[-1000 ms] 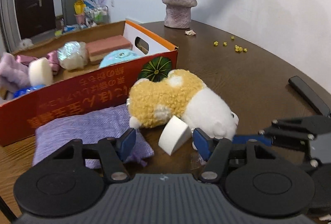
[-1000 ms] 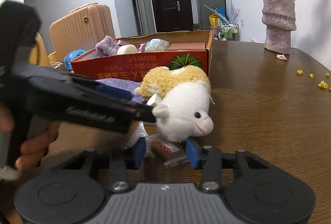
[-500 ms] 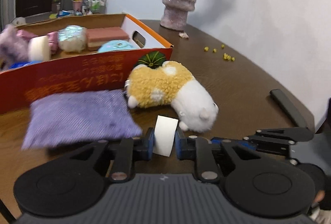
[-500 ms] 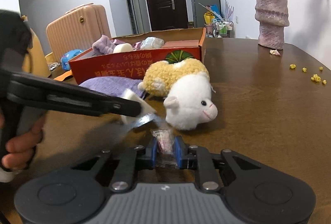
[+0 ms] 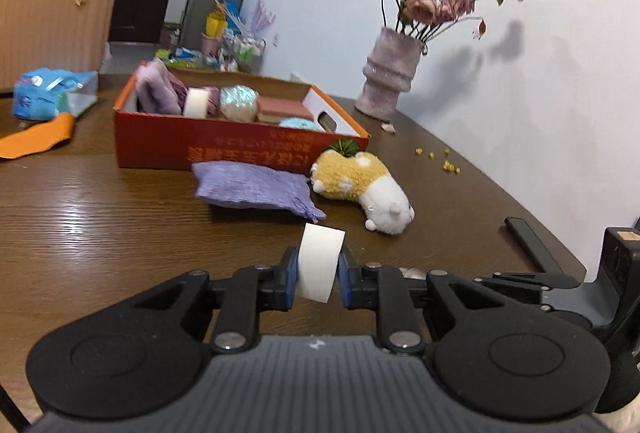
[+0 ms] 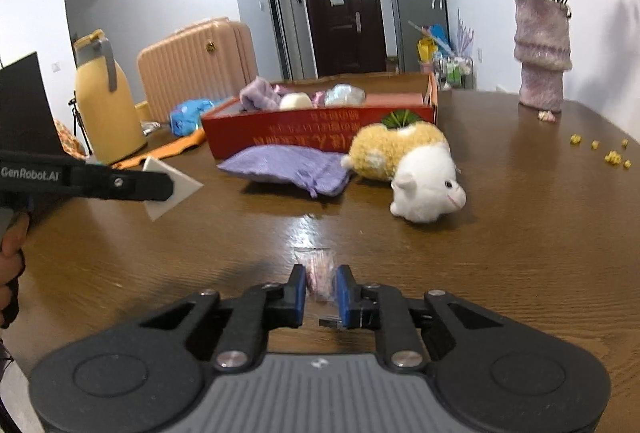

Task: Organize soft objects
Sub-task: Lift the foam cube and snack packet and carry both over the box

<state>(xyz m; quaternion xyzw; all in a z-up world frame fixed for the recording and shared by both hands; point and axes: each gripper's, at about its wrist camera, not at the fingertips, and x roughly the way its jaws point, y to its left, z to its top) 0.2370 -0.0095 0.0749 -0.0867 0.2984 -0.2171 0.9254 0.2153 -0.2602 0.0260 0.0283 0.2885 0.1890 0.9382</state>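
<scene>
Blue-padded fingers (image 5: 291, 275) of the left gripper (image 5: 318, 273) are pressing on a white foam wedge (image 5: 319, 262), carrying it clear of the brown wooden table (image 5: 100, 217); from the right wrist camera the same wedge is showing as a pale triangle poking past the black finger. Likewise the right gripper (image 6: 320, 291) is pinching a small clear packet (image 6: 318, 273) with pinkish contents between its pads, just above the tabletop. A hand (image 6: 10, 269) is gripping the left tool's handle at the frame edge.

Further out, a purple drawstring pouch (image 5: 254, 187) is lying flat on the wood, and just beside it a yellow-and-white plush toy (image 5: 362, 189) is resting on its side, head toward the cameras. Behind both, touching or nearly touching them, an orange cardboard box (image 5: 224, 147) is sitting with soft things inside: a lilac cloth, a white roll, a shiny ball, a pink block. Beyond, a textured vase (image 5: 390, 75) of dried roses is standing near the wall, with yellow crumbs (image 5: 444, 159) scattered nearby.
</scene>
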